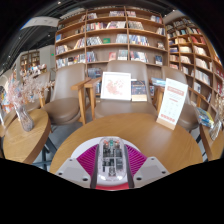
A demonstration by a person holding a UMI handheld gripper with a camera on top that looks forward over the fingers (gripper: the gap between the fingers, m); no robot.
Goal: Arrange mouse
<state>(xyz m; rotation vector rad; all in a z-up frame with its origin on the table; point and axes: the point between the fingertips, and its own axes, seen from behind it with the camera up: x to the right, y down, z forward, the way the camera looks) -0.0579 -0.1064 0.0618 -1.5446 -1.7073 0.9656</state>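
Only the one view off the claw (pixel 111 165) here, so: it's got the mouse (pixel 111 158) pinched between its two pink pads (pixel 88 160), both fingers pressed against the mouse's sides, gripped lengthwise so the nose points straight ahead. Makes sense to me, squeezing the narrow flanks keeps it from twisting while it gets carried. The mouse looks like smooth grey plastic, rounded shell, some darker detail down the middle that I can't really make out. It looks held above the near edge of a round wooden surface (pixel 130 135), warm tan top with a matte look. Further ahead of the claw there's an upright sign card (pixel 116 85), with a second tilted one (pixel 172 100) off to the right, propped so people sitting can read them I guess. Wooden chairs (pixel 65 95) ring the surface, and beyond them tall bookshelves (pixel 110 40) packed with books.
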